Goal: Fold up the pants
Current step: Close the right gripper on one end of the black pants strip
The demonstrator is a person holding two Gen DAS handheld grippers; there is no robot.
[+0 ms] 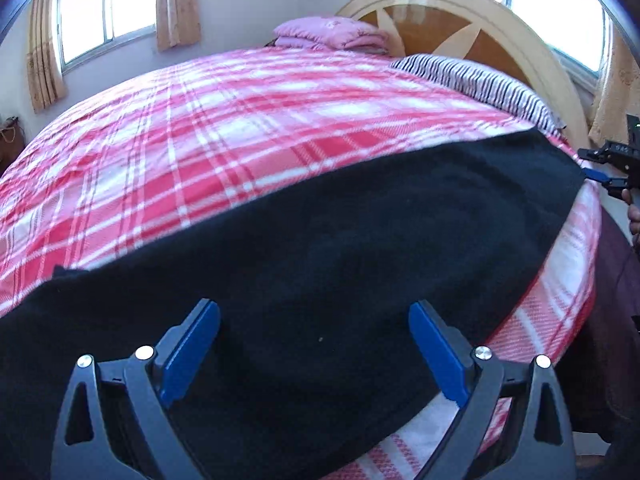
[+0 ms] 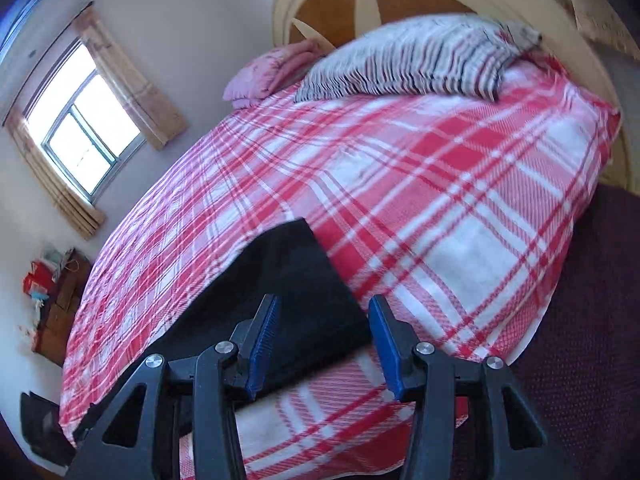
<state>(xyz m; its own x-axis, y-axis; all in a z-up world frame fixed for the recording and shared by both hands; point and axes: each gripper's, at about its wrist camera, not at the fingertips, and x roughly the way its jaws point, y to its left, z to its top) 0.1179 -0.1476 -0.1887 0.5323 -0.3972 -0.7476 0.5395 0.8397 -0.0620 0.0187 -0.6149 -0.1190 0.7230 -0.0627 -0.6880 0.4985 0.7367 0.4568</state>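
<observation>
— Where are the pants?

— The black pants (image 1: 320, 248) lie spread in a long band along the near edge of the bed, on the red-and-white plaid blanket (image 1: 224, 128). From my left wrist view they run from the near left corner out to the far right, where their end reaches the bed's right edge.

— And your left gripper?

— My left gripper (image 1: 314, 344) hangs over the near part of the pants, jaws spread wide, nothing pinched between the blue pads (image 1: 192, 352). Released.

— The right one?

— My right gripper (image 2: 322, 344) is over the squared-off end of the pants (image 2: 296, 280), jaws partly apart. The cloth lies under and between the fingers, but I see no pad pressing it, so I call it unclenched. In the left view the same gripper (image 1: 604, 178) sits just beside the pants' far right end, with a hand (image 1: 634, 216) behind it.

— What else is on the bed?

— A striped pillow (image 2: 408, 64) at the far end against the wooden headboard (image 1: 448, 12), and a folded pink quilt (image 1: 332, 34) left of it.
</observation>
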